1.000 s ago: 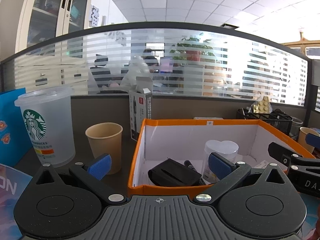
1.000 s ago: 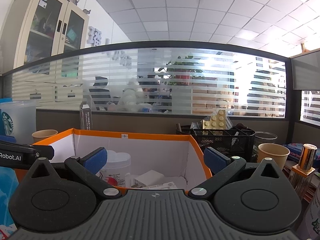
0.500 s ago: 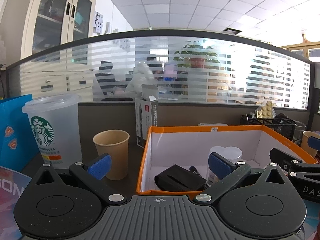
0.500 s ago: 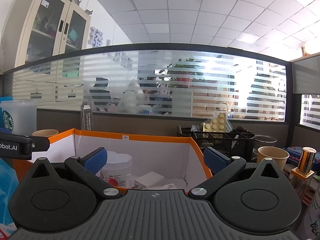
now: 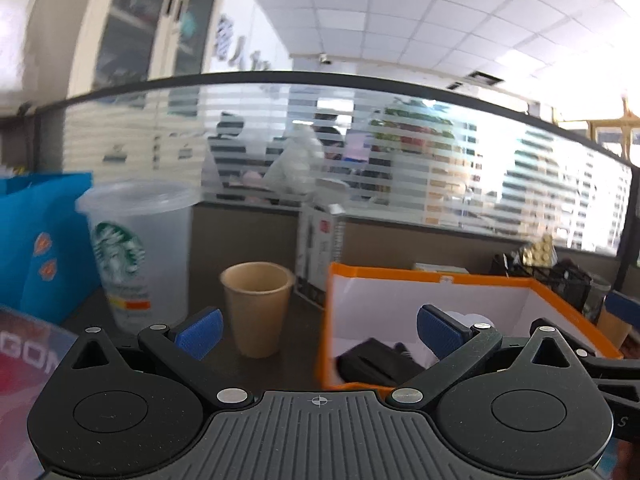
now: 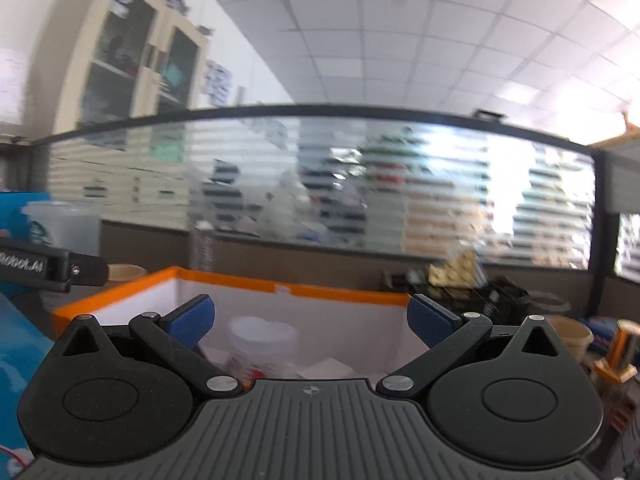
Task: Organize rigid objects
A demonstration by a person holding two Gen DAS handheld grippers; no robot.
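An orange-rimmed white box (image 5: pixel 432 278) stands on the dark desk and also shows in the right wrist view (image 6: pixel 288 289). Inside it lie a black case (image 5: pixel 378 362) and a white round tub (image 6: pixel 262 332). A brown paper cup (image 5: pixel 257 308) stands left of the box, and a clear Starbucks cup (image 5: pixel 138 256) stands further left. My left gripper (image 5: pixel 318 330) is open and empty, held near the box's left front corner. My right gripper (image 6: pixel 310 320) is open and empty, in front of the box.
A blue bag (image 5: pixel 38 240) stands at the far left. A tall white carton (image 5: pixel 320 248) stands behind the paper cup. A black mesh basket (image 6: pixel 480 292) with yellow bricks, a paper cup (image 6: pixel 570 334) and a gold-capped bottle (image 6: pixel 624 344) sit right of the box. A glass partition runs behind.
Both grippers have swung to the right and tilted up, so the box sits further right and lower in the left wrist view. Both views are now blurred. The jaws stay open.
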